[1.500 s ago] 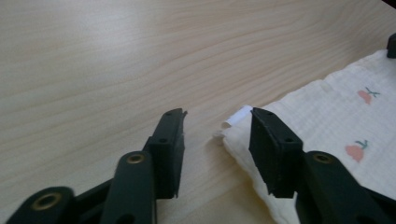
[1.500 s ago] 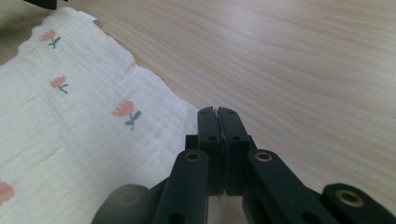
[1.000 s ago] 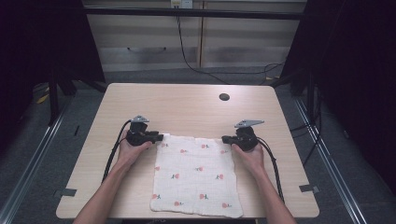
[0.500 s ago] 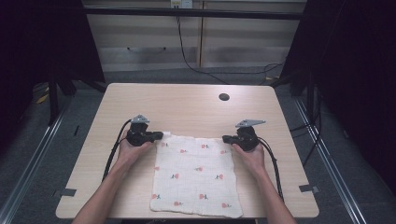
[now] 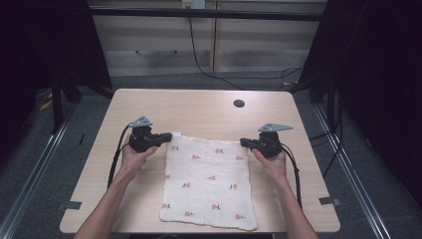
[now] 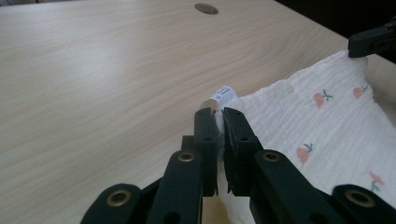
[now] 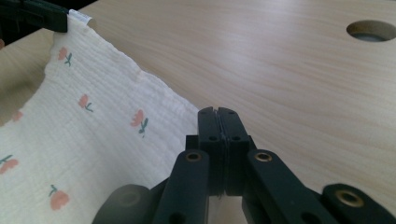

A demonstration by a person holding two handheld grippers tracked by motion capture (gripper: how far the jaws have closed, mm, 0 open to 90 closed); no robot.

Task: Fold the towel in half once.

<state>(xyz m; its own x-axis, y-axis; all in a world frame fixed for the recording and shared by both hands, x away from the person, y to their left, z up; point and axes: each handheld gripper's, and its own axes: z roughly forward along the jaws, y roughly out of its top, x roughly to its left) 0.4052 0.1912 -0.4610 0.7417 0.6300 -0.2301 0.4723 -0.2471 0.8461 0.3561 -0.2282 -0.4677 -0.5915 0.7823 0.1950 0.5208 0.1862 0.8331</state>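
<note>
**Two tongs pinch the far corners of a flowery cloth**

From the high view, the cloth [image 5: 209,181] lies flat on the counter [image 5: 199,112]. It is cream with little pink flowers. It is nearly square, a bit longer from the far edge to the near edge, and its near edge reaches the front of the counter. The left tongs [image 5: 168,138] sit at the far left corner. The right tongs [image 5: 245,143] sit at the far right corner. Both point inward, toward each other. A small round hole [image 5: 239,103] is in the counter beyond the cloth, well apart from it. The counter top between the two tongs and around the cloth is bare wood.

From the left gripper view, the left tongs [image 6: 218,122] are pressed together on the cloth [image 6: 322,126] corner, having just been closing on it. A thin bit of cloth shows between the jaws. A small white label [image 6: 224,95] sticks out just past the tips. The cloth spreads off to the right, and its far edge looks lifted a little.

From the right gripper view, the right tongs [image 7: 218,116] are pressed tight together, pinching the cloth [image 7: 93,126] at its corner. The cloth spreads to the left. The hole [image 7: 371,30] is far off at the upper right.
</note>
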